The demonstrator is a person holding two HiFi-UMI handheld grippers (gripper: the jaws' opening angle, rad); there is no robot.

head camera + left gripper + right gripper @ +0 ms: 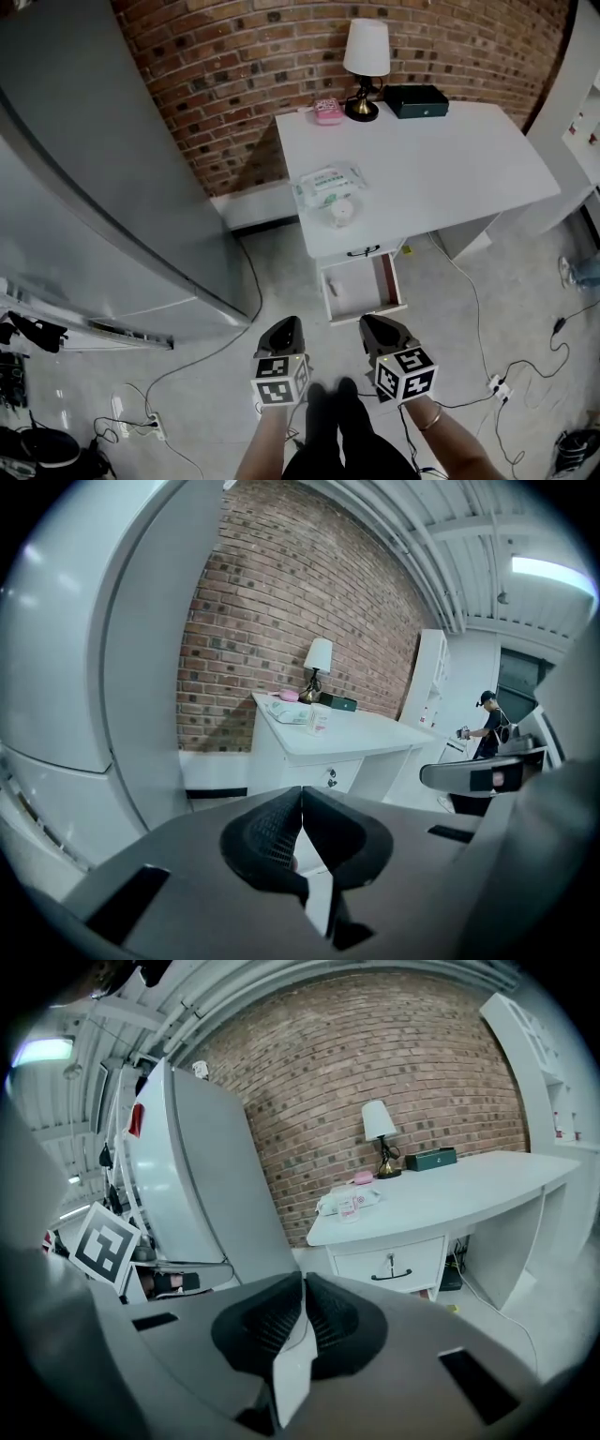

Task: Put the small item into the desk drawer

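Observation:
A white desk [450, 159] stands against a brick wall. A small clear bottle [341, 213] [320, 718] [349, 1207] sits near the desk's front edge, beside a pack of wipes [327, 184]. Under the closed top drawer [391, 1274], a lower drawer [361, 286] is pulled out, with a small pale thing at its left side. My left gripper [281, 323] [302, 799] and right gripper [378, 322] [303, 1283] hover side by side over the floor, short of the drawer. Both are shut with nothing between the jaws.
A lamp [366, 56], a pink item [327, 111] and a dark green box [416, 99] stand at the desk's back. A tall grey fridge [94, 169] fills the left. Cables [487, 328] and a power strip [155, 427] lie on the floor. A person [487, 726] stands far right.

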